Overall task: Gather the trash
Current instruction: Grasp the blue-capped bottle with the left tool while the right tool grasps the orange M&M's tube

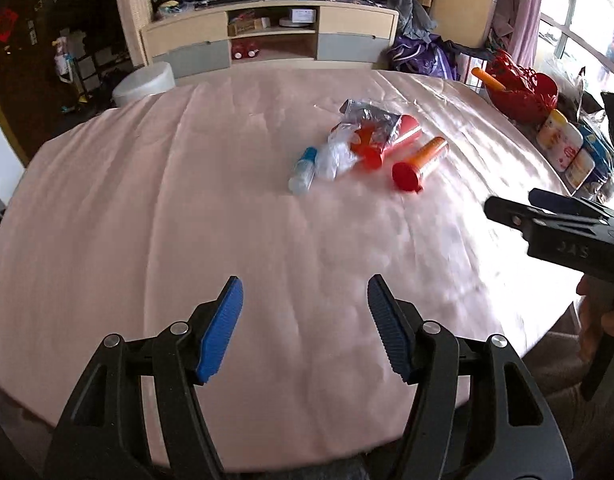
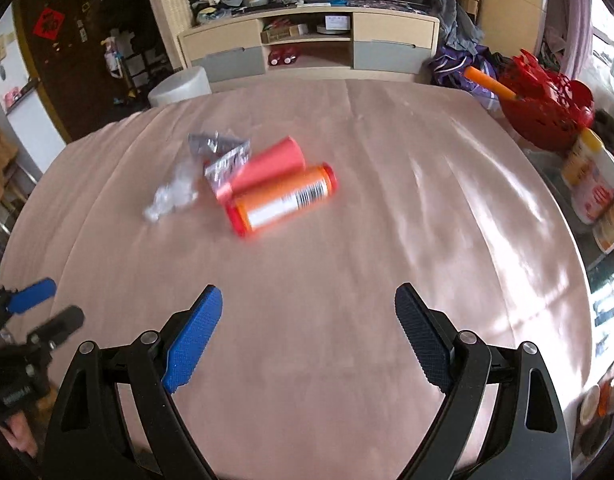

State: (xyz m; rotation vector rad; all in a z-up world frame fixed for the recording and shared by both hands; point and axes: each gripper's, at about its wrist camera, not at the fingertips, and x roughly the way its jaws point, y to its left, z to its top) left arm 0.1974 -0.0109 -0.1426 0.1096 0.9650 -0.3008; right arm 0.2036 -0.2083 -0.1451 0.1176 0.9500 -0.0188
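Reaching: both grippers hang over the near part of the table (image 1: 147, 200), nothing held, trash pile well ahead of them mid-table.
Table: round, pink cloth, bare apart from the pile and clutter at its right edge.
Basket: red basket (image 2: 547, 120) at the far right edge, orange stick poking out; may be the drop spot, cannot tell.
Left gripper: left gripper (image 1: 305, 330) jaws spread wide, empty, pointing at the pile from the near side.
Right gripper: right gripper (image 2: 309, 338) jaws spread wide too, empty, closer to the pile's right side.
Pile: trash all touching or overlapping, a tight cluster.
Tube: orange tube (image 2: 283, 200) with red caps lies on its side nearest the right gripper, free on its near flank; best first pick in my view, close across the body, not the cap.
Cup: pink cup (image 2: 271, 166) just behind the tube, touching it; lift the tube straight up so it does not roll this.
Foil: silver wrapper (image 1: 371, 118) partly over other pieces; pinch an edge.
Plastic: clear crumpled film (image 1: 333, 156) is thin, likely to slip.
Bottle: small blue-capped bottle (image 1: 303, 170) on the left end, suits the left gripper.
Unclear: red piece under the foil is half covered, identity unknown; bottle hidden in the right view; right view motion-blurred; jars at right edge cut off.
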